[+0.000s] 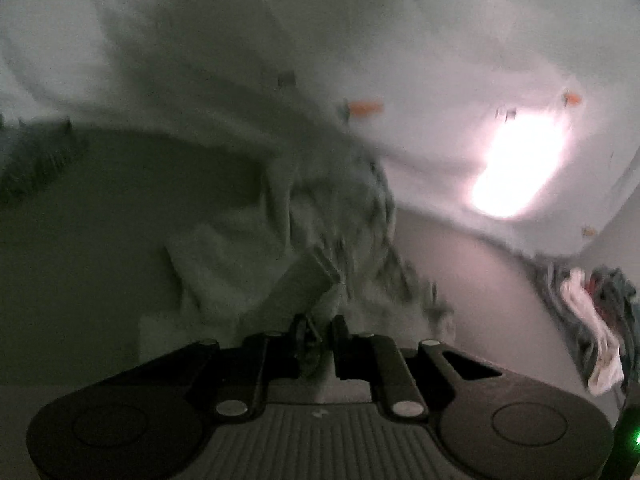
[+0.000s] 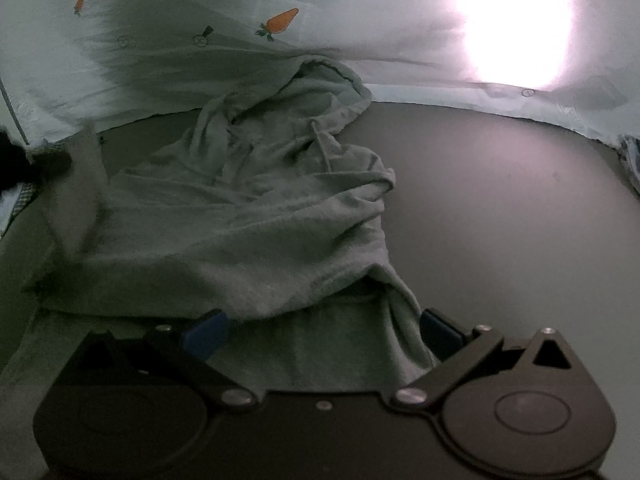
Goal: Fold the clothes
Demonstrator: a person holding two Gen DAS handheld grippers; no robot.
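garment (image 2: 256, 216), a pale green terry hooded top with a drawstring, lies crumpled on the dark grey surface (image 2: 500, 208), hood end toward the far edge, hem end toward the right wrist camera. right hand-held gripper (image 2: 320, 332) sits low over the near hem, its blue-padded fingers (image 2: 206, 334) spread wide apart with the cloth lying between them, pads not pressing on it. left hand-held gripper (image 1: 320, 354) has its fingers drawn close together and pinched on a bunch of the same green fabric (image 1: 316, 356), which rises away from it in a blurred, lifted fold; a flat grey tab-like piece on the cloth just above the fingers is too blurred to identify. left view is heavily motion-smeared. behind the surface hangs a light sheet (image 2: 360, 20) printed with small carrots (image 2: 282, 21), draped down to the far edge of the surface, with a strong bright glare patch (image 2: 516, 20) on it. in the left view a heap of mixed clothes (image 1: 596, 328), white and dark pieces, sits at the right edge, well apart from the green top. a dark object at the far left of the right view is unclear.
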